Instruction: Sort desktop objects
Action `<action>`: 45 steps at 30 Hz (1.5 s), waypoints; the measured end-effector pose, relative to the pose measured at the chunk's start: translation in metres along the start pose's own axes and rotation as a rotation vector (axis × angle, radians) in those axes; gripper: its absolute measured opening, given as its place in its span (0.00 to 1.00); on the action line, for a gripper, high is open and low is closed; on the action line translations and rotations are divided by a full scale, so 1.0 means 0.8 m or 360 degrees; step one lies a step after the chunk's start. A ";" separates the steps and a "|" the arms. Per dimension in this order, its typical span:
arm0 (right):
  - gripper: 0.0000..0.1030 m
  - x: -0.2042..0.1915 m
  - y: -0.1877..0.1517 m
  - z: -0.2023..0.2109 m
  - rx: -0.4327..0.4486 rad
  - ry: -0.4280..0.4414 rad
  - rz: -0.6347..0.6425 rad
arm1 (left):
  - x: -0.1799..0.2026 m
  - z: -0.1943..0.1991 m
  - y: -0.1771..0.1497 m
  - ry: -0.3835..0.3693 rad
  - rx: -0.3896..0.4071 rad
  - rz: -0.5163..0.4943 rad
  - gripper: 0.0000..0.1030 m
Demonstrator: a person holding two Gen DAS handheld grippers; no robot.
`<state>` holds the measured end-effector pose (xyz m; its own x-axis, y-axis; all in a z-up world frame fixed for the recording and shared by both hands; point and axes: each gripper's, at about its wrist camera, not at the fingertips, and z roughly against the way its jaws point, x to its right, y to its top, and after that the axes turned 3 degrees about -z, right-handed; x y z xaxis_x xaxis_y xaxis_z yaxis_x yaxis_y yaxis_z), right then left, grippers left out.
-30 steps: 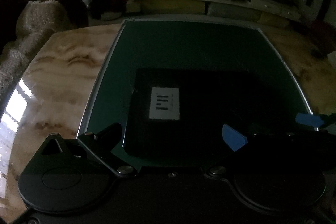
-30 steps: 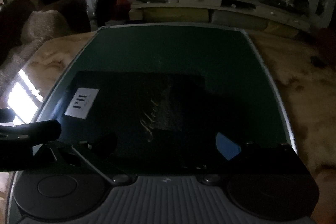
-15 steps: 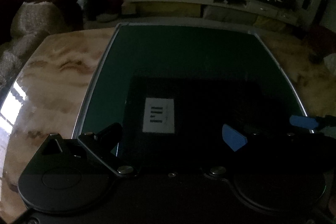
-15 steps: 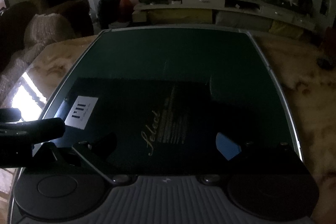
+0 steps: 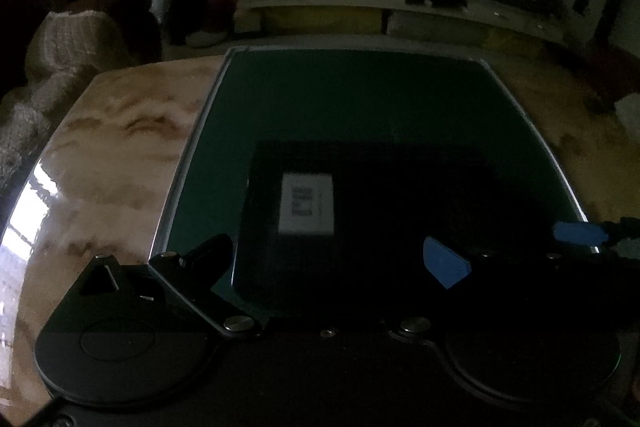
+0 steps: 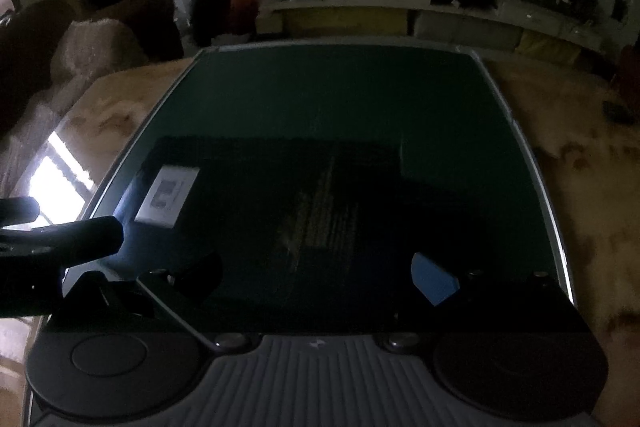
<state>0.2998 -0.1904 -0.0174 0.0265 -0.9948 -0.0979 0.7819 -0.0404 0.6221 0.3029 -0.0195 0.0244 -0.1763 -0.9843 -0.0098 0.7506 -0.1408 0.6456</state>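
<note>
A flat black box (image 5: pixel 380 195) with a white label (image 5: pixel 307 203) lies on the dark green mat (image 5: pixel 360 99). My left gripper (image 5: pixel 326 257) is open at the box's near left edge, its black finger and blue-padded finger spread wide. The right gripper (image 6: pixel 316 273) is open too, over the near right part of the same box (image 6: pixel 300 207), whose label (image 6: pixel 168 195) lies at the left. Faint gold lettering on the lid is blurred. The right gripper's blue tip (image 5: pixel 580 233) pokes in from the right. The left gripper's black finger (image 6: pixel 80 235) shows at the left.
The mat lies on a glossy marble table (image 5: pixel 112 155) with a bright window glare near its left edge. A chair with a fuzzy throw (image 5: pixel 68 43) stands beyond the left corner. A long low cabinet (image 5: pixel 400 11) runs along the far wall.
Both views drifted a little and are now slightly blurred. The box stays on the mat and both grippers stay open.
</note>
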 end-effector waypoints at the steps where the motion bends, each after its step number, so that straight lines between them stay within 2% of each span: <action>1: 1.00 -0.002 -0.007 0.007 -0.0007 -0.0003 0.0009 | 0.000 0.009 -0.009 -0.0004 -0.0002 -0.0007 1.00; 8: 1.00 -0.018 -0.060 0.054 -0.0053 -0.0020 0.0064 | 0.007 0.072 -0.072 0.0027 -0.0021 -0.0047 1.00; 17: 1.00 -0.037 -0.125 0.112 -0.0061 -0.0048 0.0083 | 0.004 0.131 -0.134 0.0045 -0.0039 0.0018 1.00; 32: 1.00 -0.040 -0.169 0.152 -0.0006 -0.0075 0.0079 | 0.011 0.167 -0.172 0.0031 -0.0024 0.0030 1.00; 37: 1.00 -0.038 -0.195 0.176 0.0007 -0.0055 0.0064 | 0.015 0.190 -0.194 0.0018 -0.0012 0.0036 1.00; 41: 1.00 -0.036 -0.220 0.189 -0.0022 -0.0031 0.0033 | 0.025 0.201 -0.212 0.0060 -0.0016 0.0003 1.00; 45: 1.00 -0.038 -0.242 0.204 -0.0019 -0.0067 0.0049 | 0.029 0.213 -0.230 0.0053 -0.0020 0.0014 1.00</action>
<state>0.0460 -0.1679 -0.0081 0.0246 -0.9987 -0.0456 0.7886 -0.0087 0.6149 0.0520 0.0014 0.0354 -0.1482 -0.9885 -0.0298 0.7599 -0.1331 0.6363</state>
